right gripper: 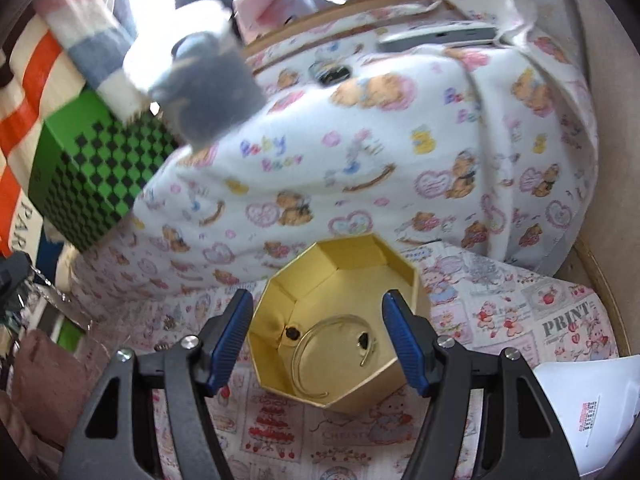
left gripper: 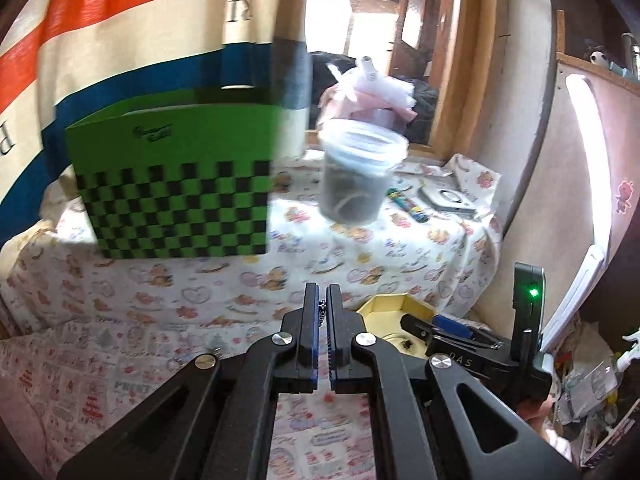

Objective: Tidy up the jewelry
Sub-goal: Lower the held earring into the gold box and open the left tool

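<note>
My left gripper (left gripper: 323, 300) is shut on a small dark piece of jewelry (left gripper: 321, 309) pinched between its tips, held above the patterned cloth. To its right sits a gold octagonal box (left gripper: 394, 308), with my right gripper (left gripper: 448, 326) reaching over it. In the right wrist view, my right gripper (right gripper: 318, 312) is open, its blue pads on either side of the gold box (right gripper: 340, 276). Inside the box lie a thin metal bangle (right gripper: 308, 344) and two small dark pieces (right gripper: 292, 334). A thin chain (right gripper: 52, 292) hangs at the left edge.
A green checkered box (left gripper: 172, 184) stands at the back left. A clear plastic tub (left gripper: 358, 172) holding dark items stands behind the middle. Pens (left gripper: 408, 204) and a flat grey device (left gripper: 448, 200) lie at the back right. A white paper (right gripper: 588, 396) lies at the right.
</note>
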Available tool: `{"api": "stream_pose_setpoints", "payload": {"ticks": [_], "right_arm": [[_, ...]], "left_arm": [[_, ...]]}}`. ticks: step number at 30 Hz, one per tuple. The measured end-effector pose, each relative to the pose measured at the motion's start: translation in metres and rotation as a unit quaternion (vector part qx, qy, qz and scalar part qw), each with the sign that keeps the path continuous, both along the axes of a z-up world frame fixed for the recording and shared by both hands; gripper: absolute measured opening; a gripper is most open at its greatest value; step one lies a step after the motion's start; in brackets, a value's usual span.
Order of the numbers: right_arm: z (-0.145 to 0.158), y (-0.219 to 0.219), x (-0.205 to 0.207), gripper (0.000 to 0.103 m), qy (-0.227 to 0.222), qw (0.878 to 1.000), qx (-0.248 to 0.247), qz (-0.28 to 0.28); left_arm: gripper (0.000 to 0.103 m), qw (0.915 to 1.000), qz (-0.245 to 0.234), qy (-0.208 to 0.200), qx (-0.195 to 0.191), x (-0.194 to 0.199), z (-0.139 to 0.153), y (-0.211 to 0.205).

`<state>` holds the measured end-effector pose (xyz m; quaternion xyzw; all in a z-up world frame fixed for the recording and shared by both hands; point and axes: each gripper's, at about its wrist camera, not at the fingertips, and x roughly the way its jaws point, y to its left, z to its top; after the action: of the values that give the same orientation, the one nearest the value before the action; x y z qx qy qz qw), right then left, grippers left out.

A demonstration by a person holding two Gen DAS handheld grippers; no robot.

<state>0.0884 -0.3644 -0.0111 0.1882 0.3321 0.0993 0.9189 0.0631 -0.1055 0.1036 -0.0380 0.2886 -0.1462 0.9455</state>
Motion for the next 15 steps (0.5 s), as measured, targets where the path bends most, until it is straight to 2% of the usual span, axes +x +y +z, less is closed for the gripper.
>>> {"api": "stream_pose_setpoints", "payload": {"ticks": [7, 15], "right_arm": [[0.007, -0.029, -0.013, 0.065, -0.027, 0.997, 0.023, -0.070], [0.000, -0.044, -0.010, 0.066, -0.020, 0.994, 0.044, -0.103]], "left_arm": [[0.003, 0.9987, -0.044, 0.011, -0.025, 0.017, 0.001, -0.044], [0.003, 0.9977, -0.053, 0.042, 0.008, 0.039, -0.035, -0.092]]}}
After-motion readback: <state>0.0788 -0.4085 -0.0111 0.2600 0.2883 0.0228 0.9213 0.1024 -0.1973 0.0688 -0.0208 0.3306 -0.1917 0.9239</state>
